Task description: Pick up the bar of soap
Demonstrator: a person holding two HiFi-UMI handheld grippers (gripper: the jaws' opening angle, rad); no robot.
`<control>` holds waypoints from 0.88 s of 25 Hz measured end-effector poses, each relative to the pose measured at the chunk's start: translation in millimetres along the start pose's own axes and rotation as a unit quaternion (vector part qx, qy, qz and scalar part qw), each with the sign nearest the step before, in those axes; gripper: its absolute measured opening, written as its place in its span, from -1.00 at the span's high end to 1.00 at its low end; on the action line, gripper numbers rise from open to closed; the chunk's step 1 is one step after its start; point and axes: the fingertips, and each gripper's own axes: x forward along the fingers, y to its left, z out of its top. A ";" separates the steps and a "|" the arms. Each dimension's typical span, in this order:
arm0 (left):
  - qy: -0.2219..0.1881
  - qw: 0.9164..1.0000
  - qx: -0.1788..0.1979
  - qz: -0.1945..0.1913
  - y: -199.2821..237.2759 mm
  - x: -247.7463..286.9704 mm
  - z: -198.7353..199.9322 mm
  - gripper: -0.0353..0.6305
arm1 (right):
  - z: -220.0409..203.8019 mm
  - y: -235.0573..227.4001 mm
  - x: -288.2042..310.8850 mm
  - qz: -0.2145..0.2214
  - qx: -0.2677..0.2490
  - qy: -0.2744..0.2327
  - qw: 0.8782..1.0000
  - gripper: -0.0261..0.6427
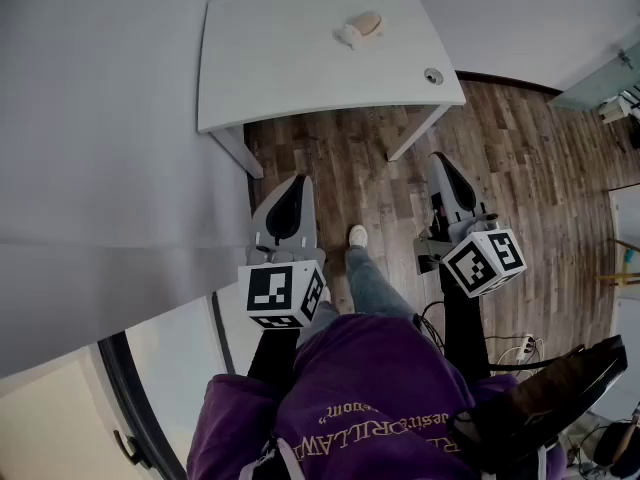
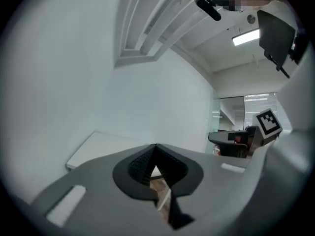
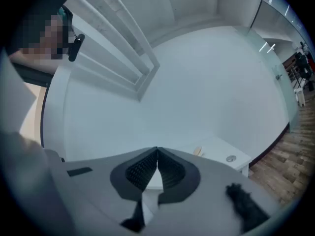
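Left gripper (image 1: 296, 182) and right gripper (image 1: 441, 160) hold their fingers clenched, empty, with the bar of soap (image 1: 362, 28) at twelve o'clock on the counter (image 1: 280, 63).

Looks like an office. Furnished with a plain white desk (image 1: 300, 58), drilled with a round cable port (image 1: 433, 76) by its near right corner. Floored in wood-look planks (image 1: 520, 168) and walled in bare white (image 1: 90, 118). Lit from above by a ceiling strip light (image 2: 246, 37). Closed off on one side by a glass partition (image 2: 231, 114). Littered on the floor with a power strip (image 1: 520, 346) and trailing cables.
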 end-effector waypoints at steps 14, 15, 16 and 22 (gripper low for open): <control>-0.021 1.000 -0.001 0.013 -28.9 133.7 28.7 0.88 | 47.8 -102.5 92.0 0.038 -0.010 0.005 0.999 0.90; -0.020 1.000 -0.003 0.013 -30.1 139.7 27.8 0.87 | 47.3 -107.2 96.0 0.042 -0.004 0.008 0.999 0.90; -0.019 1.000 -0.004 0.013 -31.9 145.4 26.8 0.87 | 47.0 -110.4 99.5 0.047 0.002 0.012 0.999 0.90; -0.016 1.000 0.003 0.015 -37.3 171.2 26.1 0.87 | 44.3 -127.6 117.7 0.059 0.012 0.021 0.998 0.90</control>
